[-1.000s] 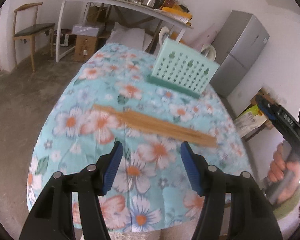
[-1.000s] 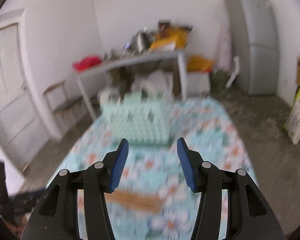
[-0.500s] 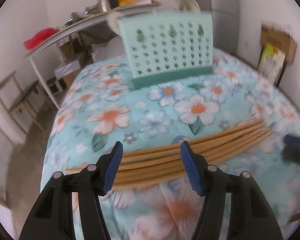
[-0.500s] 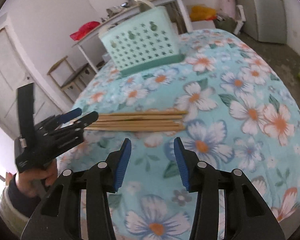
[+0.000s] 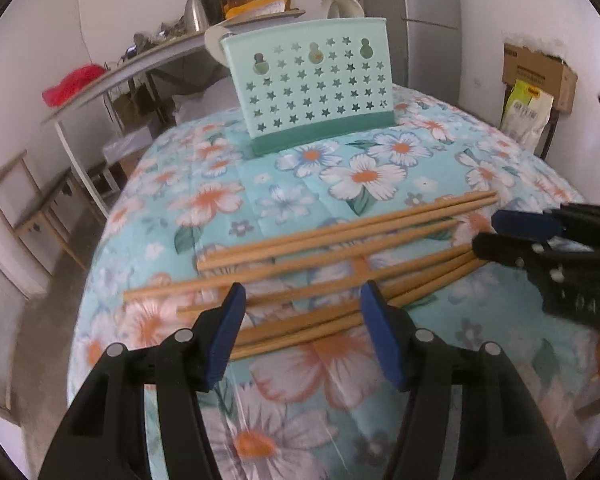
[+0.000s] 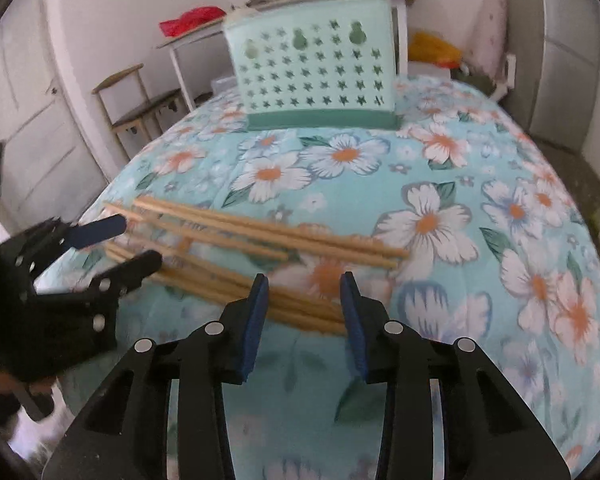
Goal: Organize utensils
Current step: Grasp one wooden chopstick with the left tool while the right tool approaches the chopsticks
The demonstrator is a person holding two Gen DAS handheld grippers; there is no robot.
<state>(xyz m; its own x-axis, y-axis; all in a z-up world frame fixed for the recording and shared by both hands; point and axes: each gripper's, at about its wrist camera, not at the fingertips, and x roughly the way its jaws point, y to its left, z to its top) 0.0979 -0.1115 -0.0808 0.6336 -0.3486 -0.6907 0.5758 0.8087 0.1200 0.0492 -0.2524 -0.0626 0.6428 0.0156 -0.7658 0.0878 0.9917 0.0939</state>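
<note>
Several wooden chopsticks lie in a loose bundle across the floral tablecloth; they also show in the right wrist view. A mint green perforated utensil basket stands upright behind them, also seen in the right wrist view. My left gripper is open, its jaws straddling the near chopsticks at the bundle's left part. My right gripper is open over the near chopsticks at the bundle's right end. Each gripper shows in the other's view, the right one and the left one, at opposite ends of the bundle.
The table has a rounded edge with floor beyond. A cluttered white side table and a wooden chair stand at the left back. A grey fridge and a cardboard box stand at the right back.
Both grippers have come down and closer to the chopsticks. The left now straddles the near sticks; the right has moved in over the bundle's right end. Both stay open.
</note>
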